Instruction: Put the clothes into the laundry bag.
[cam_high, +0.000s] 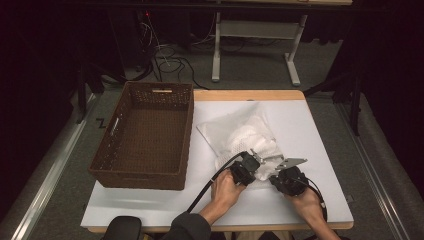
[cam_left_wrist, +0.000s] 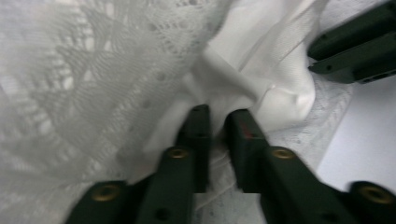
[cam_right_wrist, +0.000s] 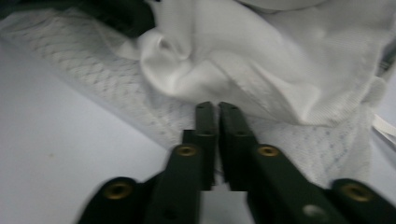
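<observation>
White lace cloth (cam_high: 245, 137) bunched mid-table right of wicker basket (cam_high: 145, 137), left gripper (cam_high: 248, 167) and right gripper (cam_high: 284, 176) at its near edge, left gripper view: jaws pinching cloth fold (cam_left_wrist: 217, 126), right gripper view: 2 jaws pressed together on cloth hem (cam_right_wrist: 280, 135).

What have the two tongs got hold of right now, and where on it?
Both tongs grip the white lace garment at its near edge. The left tongs pinch a fold of its fabric; the right tongs are shut on the lace hem beside them.
</observation>
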